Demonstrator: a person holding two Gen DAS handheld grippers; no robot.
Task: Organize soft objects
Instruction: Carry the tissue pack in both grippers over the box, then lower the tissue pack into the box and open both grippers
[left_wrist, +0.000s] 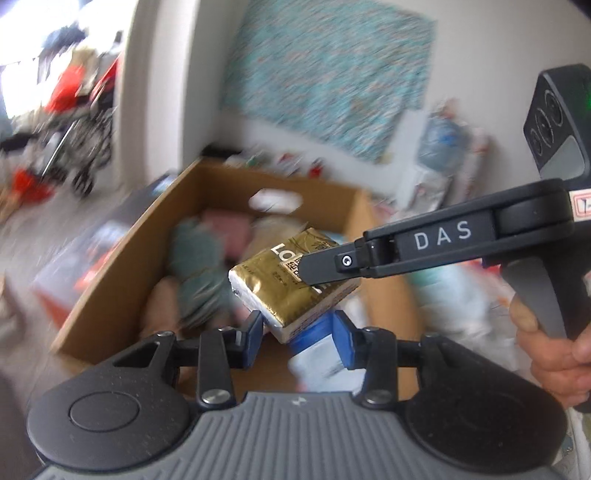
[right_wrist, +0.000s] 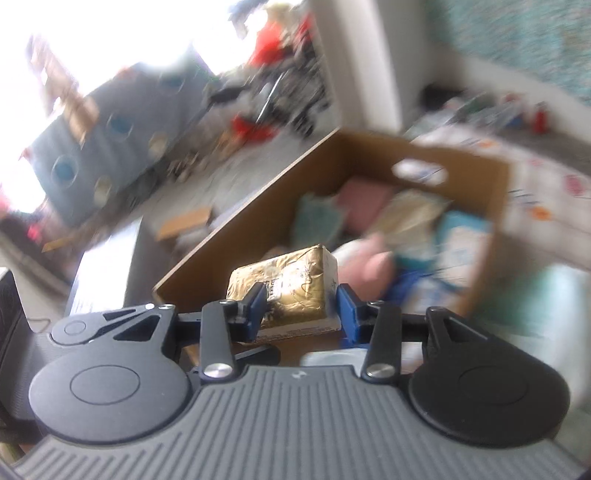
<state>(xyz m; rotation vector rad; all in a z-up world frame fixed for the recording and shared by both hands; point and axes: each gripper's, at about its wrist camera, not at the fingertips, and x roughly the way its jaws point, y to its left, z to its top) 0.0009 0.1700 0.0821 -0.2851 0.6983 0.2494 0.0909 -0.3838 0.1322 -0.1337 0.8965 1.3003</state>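
Observation:
A gold-wrapped tissue pack (left_wrist: 273, 284) hangs over the open cardboard box (left_wrist: 122, 254). My right gripper (right_wrist: 303, 308) is shut on the gold pack (right_wrist: 291, 291), its blue pads at both sides. The right gripper also shows in the left wrist view (left_wrist: 314, 275), coming in from the right onto the pack. My left gripper (left_wrist: 297, 334) is open just below the pack, with a blue and white packet (left_wrist: 317, 350) between its pads. The box (right_wrist: 236, 236) holds soft items: teal, pink and beige pieces (left_wrist: 199, 266).
A teal patterned cloth (left_wrist: 328, 77) hangs on the wall behind the box. A stroller and red things (left_wrist: 81, 110) stand far left. Bags and packets (left_wrist: 443, 147) lie right of the box. A blue-grey sofa (right_wrist: 107, 147) stands far left in the right wrist view.

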